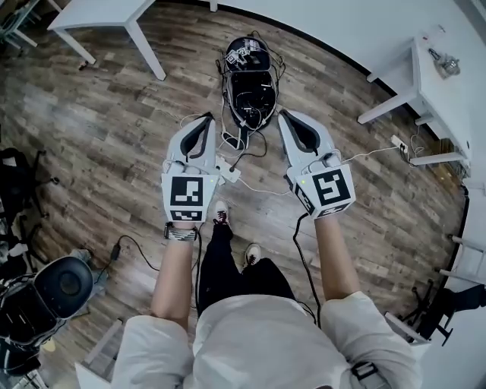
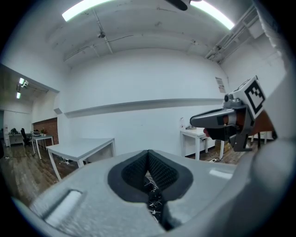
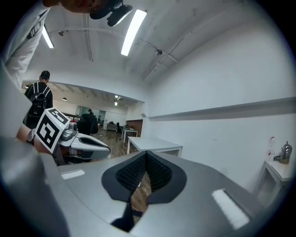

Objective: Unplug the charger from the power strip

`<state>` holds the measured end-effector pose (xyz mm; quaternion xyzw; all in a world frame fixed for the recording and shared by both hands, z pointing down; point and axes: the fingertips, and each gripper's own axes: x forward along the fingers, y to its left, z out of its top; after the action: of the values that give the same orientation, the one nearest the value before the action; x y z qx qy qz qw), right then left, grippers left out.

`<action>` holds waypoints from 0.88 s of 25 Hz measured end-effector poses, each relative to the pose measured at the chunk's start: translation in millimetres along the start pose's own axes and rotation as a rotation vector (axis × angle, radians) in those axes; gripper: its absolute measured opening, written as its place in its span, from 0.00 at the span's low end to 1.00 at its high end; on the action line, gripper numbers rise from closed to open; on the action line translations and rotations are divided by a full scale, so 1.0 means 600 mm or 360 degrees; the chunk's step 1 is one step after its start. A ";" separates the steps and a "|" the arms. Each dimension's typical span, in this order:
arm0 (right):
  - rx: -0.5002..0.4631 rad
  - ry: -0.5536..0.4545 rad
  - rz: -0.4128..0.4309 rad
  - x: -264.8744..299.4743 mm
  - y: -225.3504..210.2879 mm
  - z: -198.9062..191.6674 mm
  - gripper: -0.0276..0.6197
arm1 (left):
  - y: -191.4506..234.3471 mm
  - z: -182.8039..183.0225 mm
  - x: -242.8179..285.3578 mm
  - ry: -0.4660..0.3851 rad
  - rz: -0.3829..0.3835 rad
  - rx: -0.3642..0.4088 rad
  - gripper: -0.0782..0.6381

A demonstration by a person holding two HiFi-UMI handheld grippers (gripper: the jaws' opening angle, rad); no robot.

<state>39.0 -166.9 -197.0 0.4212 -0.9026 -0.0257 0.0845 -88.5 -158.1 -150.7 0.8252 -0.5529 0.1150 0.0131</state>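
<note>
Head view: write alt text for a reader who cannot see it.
A person standing on a wood floor holds the left gripper and right gripper out in front, both shut and empty. Between them on the floor lie a white power strip and a black bag.

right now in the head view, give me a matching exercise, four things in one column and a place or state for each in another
Things:
1 left gripper
2 black chair
3 white table
4 tangle of cables

Places or states:
a top centre of the view
b upper left corner
c jaws shut, holding nothing
d lower left corner

Pairs: 1-c, 2-d, 3-b, 4-a
</note>
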 end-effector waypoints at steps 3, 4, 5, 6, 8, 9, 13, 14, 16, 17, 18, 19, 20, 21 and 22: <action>0.0016 -0.0011 0.0021 -0.029 0.012 0.033 0.05 | -0.020 0.044 -0.029 -0.0026 0.0010 0.0014 0.12; 0.0025 -0.0014 0.0025 -0.039 0.015 0.041 0.05 | -0.026 0.056 -0.039 -0.0032 0.0011 0.0012 0.12; 0.0034 -0.0012 0.0029 -0.051 0.019 0.048 0.05 | -0.033 0.067 -0.048 -0.0035 0.0010 0.0005 0.12; 0.0037 -0.0008 0.0035 -0.064 0.025 0.054 0.05 | -0.039 0.077 -0.058 -0.0037 0.0009 -0.0005 0.12; 0.0025 -0.0007 0.0049 -0.087 0.038 0.071 0.05 | -0.047 0.100 -0.079 -0.0055 0.0014 -0.0010 0.12; 0.0020 -0.0015 0.0053 -0.098 0.043 0.081 0.05 | -0.049 0.112 -0.089 -0.0069 0.0020 -0.0003 0.12; 0.0024 -0.0065 0.0029 -0.145 0.039 0.126 0.05 | -0.059 0.159 -0.133 -0.0129 0.0059 0.0032 0.12; 0.0024 -0.0080 0.0019 -0.156 0.037 0.136 0.05 | -0.062 0.170 -0.143 -0.0143 0.0067 0.0045 0.12; 0.0018 -0.0107 0.0005 -0.178 0.037 0.154 0.05 | -0.070 0.186 -0.163 -0.0160 0.0077 0.0071 0.12; 0.0009 -0.0118 0.0000 -0.188 0.040 0.163 0.05 | -0.073 0.193 -0.172 -0.0164 0.0079 0.0083 0.12; 0.0000 -0.0128 -0.0002 -0.197 0.043 0.171 0.05 | -0.077 0.200 -0.180 -0.0167 0.0078 0.0095 0.12; -0.0006 -0.0137 -0.0003 -0.203 0.046 0.179 0.05 | -0.080 0.207 -0.187 -0.0170 0.0079 0.0109 0.12; -0.0012 -0.0146 -0.0001 -0.209 0.050 0.185 0.05 | -0.082 0.214 -0.194 -0.0176 0.0081 0.0123 0.12; -0.0016 -0.0151 0.0005 -0.214 0.055 0.189 0.05 | -0.085 0.220 -0.200 -0.0182 0.0084 0.0133 0.12; -0.0020 -0.0153 0.0011 -0.220 0.060 0.192 0.05 | -0.090 0.225 -0.206 -0.0187 0.0087 0.0140 0.12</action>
<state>75.2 -45.6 -323.4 0.4158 -0.9070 -0.0511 0.0436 -60.5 -44.7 -301.5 0.8148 -0.5695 0.0908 -0.0587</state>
